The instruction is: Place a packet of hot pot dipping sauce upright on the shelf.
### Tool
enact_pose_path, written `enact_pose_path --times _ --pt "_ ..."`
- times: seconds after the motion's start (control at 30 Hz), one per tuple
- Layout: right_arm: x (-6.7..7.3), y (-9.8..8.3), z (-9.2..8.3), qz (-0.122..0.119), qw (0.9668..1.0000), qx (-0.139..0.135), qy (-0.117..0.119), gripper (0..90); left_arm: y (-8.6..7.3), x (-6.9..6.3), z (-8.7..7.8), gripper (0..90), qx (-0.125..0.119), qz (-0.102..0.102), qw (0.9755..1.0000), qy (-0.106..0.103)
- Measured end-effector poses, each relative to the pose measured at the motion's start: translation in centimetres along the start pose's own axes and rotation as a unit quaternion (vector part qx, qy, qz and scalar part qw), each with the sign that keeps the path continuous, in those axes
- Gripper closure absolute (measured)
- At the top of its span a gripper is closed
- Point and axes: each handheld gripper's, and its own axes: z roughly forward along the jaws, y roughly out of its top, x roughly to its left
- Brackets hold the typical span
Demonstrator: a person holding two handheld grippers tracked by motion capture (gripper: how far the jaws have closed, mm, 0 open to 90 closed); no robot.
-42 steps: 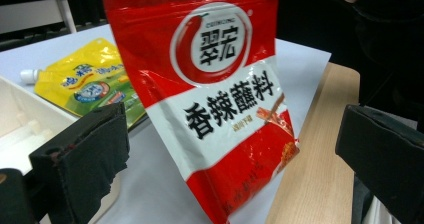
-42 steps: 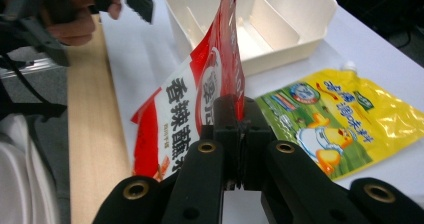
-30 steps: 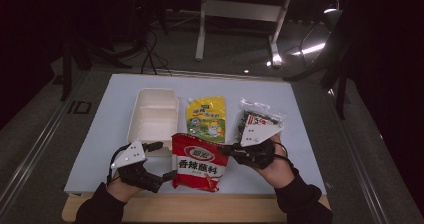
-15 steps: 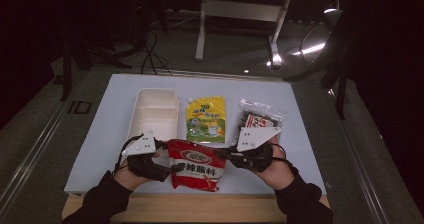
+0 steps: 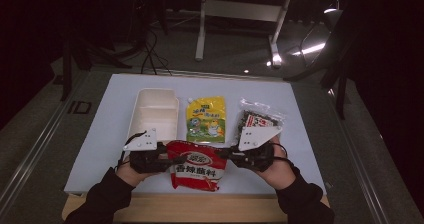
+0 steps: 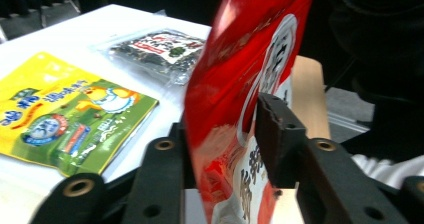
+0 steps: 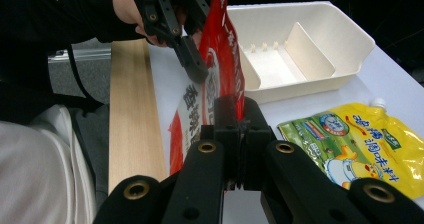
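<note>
While both tools [image 5: 167, 160] [image 5: 226, 154] pinch red pouch [image 5: 196, 170] | label: 香辣蘸料 | left just closing

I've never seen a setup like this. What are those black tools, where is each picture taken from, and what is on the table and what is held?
A person holds a two-jaw gripper in each hand; no robot arm is involved. One camera looks down from above the table; the other two ride on the grippers and look along their jaws. On the white table lie a divided cream tray, a yellow pouch and a clear bag of dark bits. Both grippers hold a red pouch between them: the right gripper is clamped on one edge, and the left gripper has just been closing its jaws on the other.
</note>
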Motion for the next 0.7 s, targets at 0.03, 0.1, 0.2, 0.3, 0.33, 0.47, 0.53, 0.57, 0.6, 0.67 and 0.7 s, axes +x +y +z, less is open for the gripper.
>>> enact_pose_path --times 0.03,0.1,0.2,0.3,0.33,0.47,0.53,0.57,0.6,0.67,0.7 --pt "0.0 0.0 0.0 -0.001 1.0000 0.000 -0.002 89.1 0.0 0.0 0.0 73.4 0.000 0.000 1.0000 0.000" --pt "-0.1 -0.1 0.0 -0.001 1.0000 0.002 -0.002 89.1 0.2 -0.1 -0.2 79.2 0.008 0.009 0.9999 -0.008" --pt "0.0 -0.1 -0.1 -0.001 1.0000 0.004 -0.007 89.1 0.4 -0.5 -0.2 89.2 0.015 0.016 0.9997 -0.011" --pt "-0.1 -0.1 -0.3 0.000 1.0000 0.003 -0.008 89.0 0.6 -1.1 -0.2 90.0 0.015 0.022 0.9996 -0.005" --pt "-0.2 -0.1 -0.4 0.000 1.0000 0.001 -0.009 89.0 0.7 -1.2 -0.2 90.0 0.015 0.020 0.9997 -0.009" --pt "-0.3 0.0 -0.9 0.002 1.0000 -0.004 -0.008 87.7 1.0 -1.6 -0.2 90.0 0.009 0.029 0.9994 -0.015" --pt "-0.4 0.0 -1.2 0.007 1.0000 -0.002 -0.001 82.8 1.3 -1.8 -0.3 90.0 0.005 0.030 0.9994 -0.015" --pt "-0.4 0.0 -1.2 0.007 1.0000 -0.002 -0.001 82.8 1.3 -1.8 -0.3 90.0 0.005 0.030 0.9994 -0.015" --pt "-0.5 -0.1 -1.2 0.011 0.9999 0.004 0.003 73.7 1.6 -2.1 -0.4 90.0 -0.001 0.034 0.9994 -0.012" --pt "-0.7 -0.4 -1.1 0.019 0.9998 0.000 0.007 70.5 1.8 -2.1 -0.7 90.0 -0.014 0.030 0.9993 -0.017" --pt "-0.7 -0.4 -1.1 0.019 0.9998 0.000 0.007 70.5 1.8 -2.1 -0.7 90.0 -0.014 0.030 0.9993 -0.017"
